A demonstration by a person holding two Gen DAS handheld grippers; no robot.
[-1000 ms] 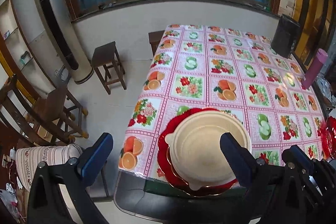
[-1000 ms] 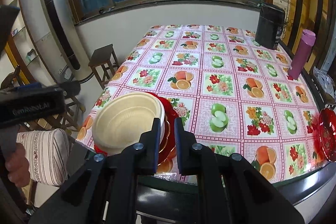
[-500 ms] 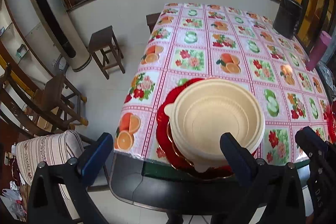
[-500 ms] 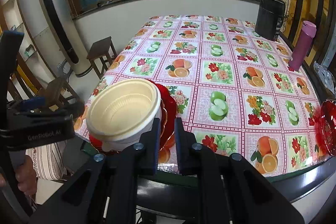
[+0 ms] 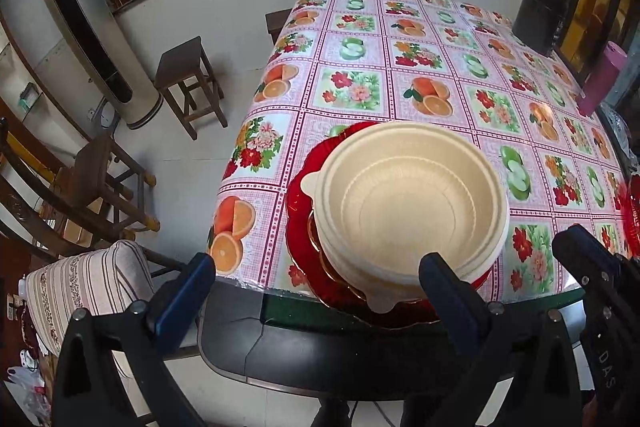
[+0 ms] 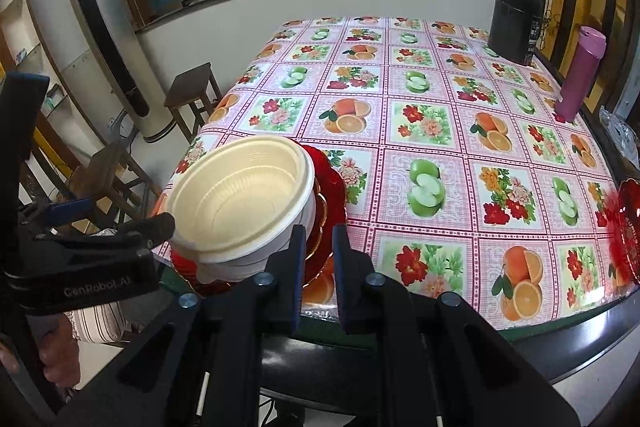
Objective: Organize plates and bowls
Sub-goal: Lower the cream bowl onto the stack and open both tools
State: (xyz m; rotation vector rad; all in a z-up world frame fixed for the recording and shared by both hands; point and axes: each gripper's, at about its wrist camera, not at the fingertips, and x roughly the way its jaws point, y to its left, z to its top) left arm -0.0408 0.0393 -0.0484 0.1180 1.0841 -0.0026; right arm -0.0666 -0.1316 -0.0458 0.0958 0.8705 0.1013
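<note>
Left gripper (image 5: pixel 316 287), lettered "GenRobot.AI", fingers spread wide before the stacked cream bowls (image 5: pixel 412 203) on red plates (image 5: pixel 304 227) at the near corner of a fruit-print tablecloth (image 6: pixel 432 131) (window behind); right gripper (image 6: pixel 319 259) nearly closed, holding nothing.

Your cream bowls (image 5: pixel 408 203) look like matt, paper-like stuff, with fine ridges pressed inside. The red plates (image 5: pixel 304 227) under them are shiny and see-through, like glass or plastic, with a gold rim. The bench (image 6: pixel 440 131) has a smooth, glossy plastic cloth that shines where the light hits it. Its edge looks dark and polished. Your left tongs (image 5: pixel 316 271) are black plastic with matt blue pads (image 5: pixel 188 287). Your right tongs (image 6: pixel 318 259) are black plastic with small metal screws. The stool (image 5: pixel 184 67) is dark wood. The bottle (image 6: pixel 582 71) is smooth pink plastic.
</note>
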